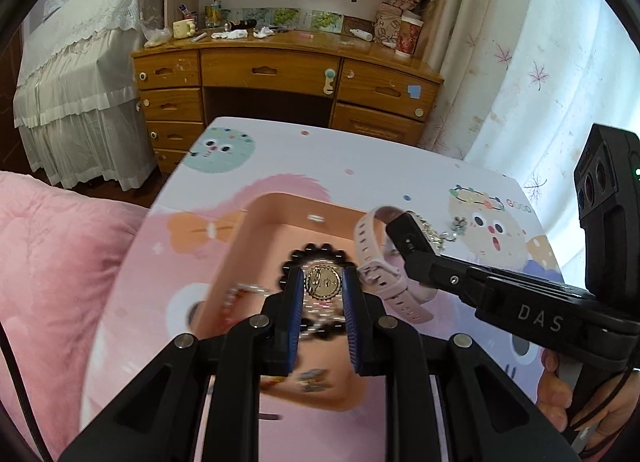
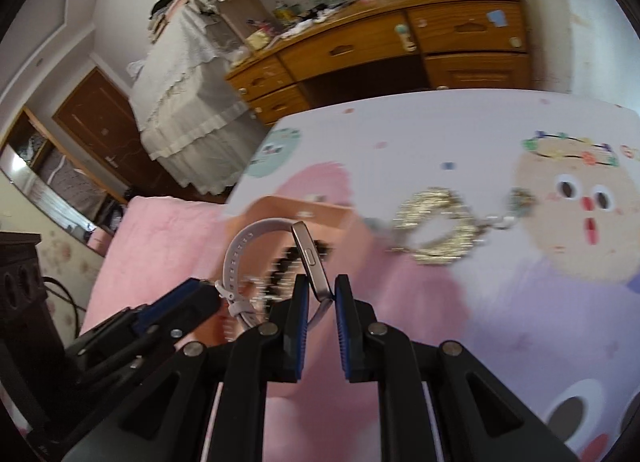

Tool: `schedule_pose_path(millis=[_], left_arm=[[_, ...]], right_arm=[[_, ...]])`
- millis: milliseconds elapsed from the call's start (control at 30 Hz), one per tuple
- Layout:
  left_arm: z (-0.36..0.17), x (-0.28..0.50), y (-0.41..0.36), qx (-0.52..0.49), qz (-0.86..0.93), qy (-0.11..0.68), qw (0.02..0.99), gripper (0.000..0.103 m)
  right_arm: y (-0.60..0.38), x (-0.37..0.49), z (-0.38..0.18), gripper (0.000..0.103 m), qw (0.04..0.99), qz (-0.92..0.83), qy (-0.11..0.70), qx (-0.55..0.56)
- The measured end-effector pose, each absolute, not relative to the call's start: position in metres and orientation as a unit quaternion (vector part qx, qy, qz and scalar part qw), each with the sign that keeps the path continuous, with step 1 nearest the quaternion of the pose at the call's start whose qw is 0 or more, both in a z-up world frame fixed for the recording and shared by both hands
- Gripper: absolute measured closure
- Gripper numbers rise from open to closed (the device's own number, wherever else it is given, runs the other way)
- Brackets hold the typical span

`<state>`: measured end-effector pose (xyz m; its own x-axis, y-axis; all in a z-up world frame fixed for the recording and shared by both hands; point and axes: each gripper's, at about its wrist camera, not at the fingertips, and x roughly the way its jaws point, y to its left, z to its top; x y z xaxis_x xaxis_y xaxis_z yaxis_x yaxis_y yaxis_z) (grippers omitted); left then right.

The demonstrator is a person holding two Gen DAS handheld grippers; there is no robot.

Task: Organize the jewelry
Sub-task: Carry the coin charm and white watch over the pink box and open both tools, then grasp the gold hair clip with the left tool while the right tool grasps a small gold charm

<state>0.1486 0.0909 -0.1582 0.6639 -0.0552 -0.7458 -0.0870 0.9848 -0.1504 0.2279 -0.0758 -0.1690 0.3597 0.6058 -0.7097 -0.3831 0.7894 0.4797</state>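
Left gripper (image 1: 322, 284) is clamped on a gold pendant with a black bead bracelet (image 1: 316, 254), hanging over the peach tray (image 1: 256, 221), so I'd lower it close before letting go or it'll bounce out. Right gripper (image 2: 321, 294) is pinching the pink smartwatch (image 2: 276, 258) by its case just beside the tray; the gold chain bracelet (image 2: 434, 227) sits further right on the table (image 2: 520, 302).

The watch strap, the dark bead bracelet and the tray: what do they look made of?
Watch strap: looks like soft matte rubber or silicone, pale pink, bending in a smooth arc, with punched holes. Dark bead bracelet: round glossy black beads, maybe stone, glass or plastic; blur leaves it open. A gold-coloured embossed disc, metallic-looking, sits between the left jaws. Tray: smooth peach plastic by its look, with rounded moulded rim.
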Motion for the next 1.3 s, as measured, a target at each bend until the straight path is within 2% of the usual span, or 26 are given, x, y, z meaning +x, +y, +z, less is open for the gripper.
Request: schedule_pose_path(millis=[267,367,400,433,500,533,667,767,833,900,1033,1133,1300], left_arm=[[-0.155,0.146,0.128,-0.093,0.0,0.414,0.906,0.086],[-0.163,0.152,0.133,-0.09,0.0,0.44,0.894,0.074],[-0.166,0.154,0.136,-0.096,-0.005,0.448,0.889,0.067],[-0.167,0.154,0.136,-0.1,-0.007,0.451,0.887,0.056],[-0.166,0.155,0.139,-0.105,-0.007,0.449,0.887,0.046],[-0.166,0.155,0.139,-0.106,-0.012,0.448,0.888,0.046],[-0.164,0.158,0.133,-0.098,-0.028,0.449,0.888,0.038],[-0.164,0.162,0.123,-0.085,-0.046,0.454,0.886,0.034],[-0.163,0.168,0.113,-0.073,-0.069,0.463,0.88,0.023],[-0.16,0.176,0.099,-0.04,-0.098,0.47,0.876,0.022],[-0.15,0.193,0.07,0.058,-0.157,0.47,0.867,0.017],[-0.143,0.208,0.055,0.103,-0.201,0.473,0.851,0.009],[-0.136,0.24,0.027,0.16,-0.294,0.483,0.809,0.005]], right_arm=[[-0.038,0.212,-0.156,0.09,0.814,0.313,0.471,0.131],[-0.029,0.211,-0.16,0.087,0.816,0.291,0.488,0.108],[-0.028,0.212,-0.165,0.08,0.814,0.274,0.502,0.101],[-0.028,0.214,-0.169,0.077,0.809,0.26,0.517,0.1],[-0.034,0.213,-0.171,0.076,0.805,0.26,0.52,0.123],[-0.04,0.212,-0.169,0.075,0.805,0.262,0.513,0.14],[-0.056,0.212,-0.166,0.059,0.813,0.241,0.507,0.154],[-0.07,0.216,-0.168,0.058,0.817,0.219,0.51,0.156],[-0.08,0.218,-0.17,0.058,0.818,0.202,0.514,0.158],[-0.088,0.222,-0.172,0.056,0.821,0.192,0.516,0.152],[-0.109,0.231,-0.175,0.052,0.836,0.163,0.516,0.093],[-0.123,0.242,-0.179,0.052,0.843,0.148,0.515,0.034],[-0.138,0.259,-0.192,0.052,0.85,0.151,0.501,-0.061]])
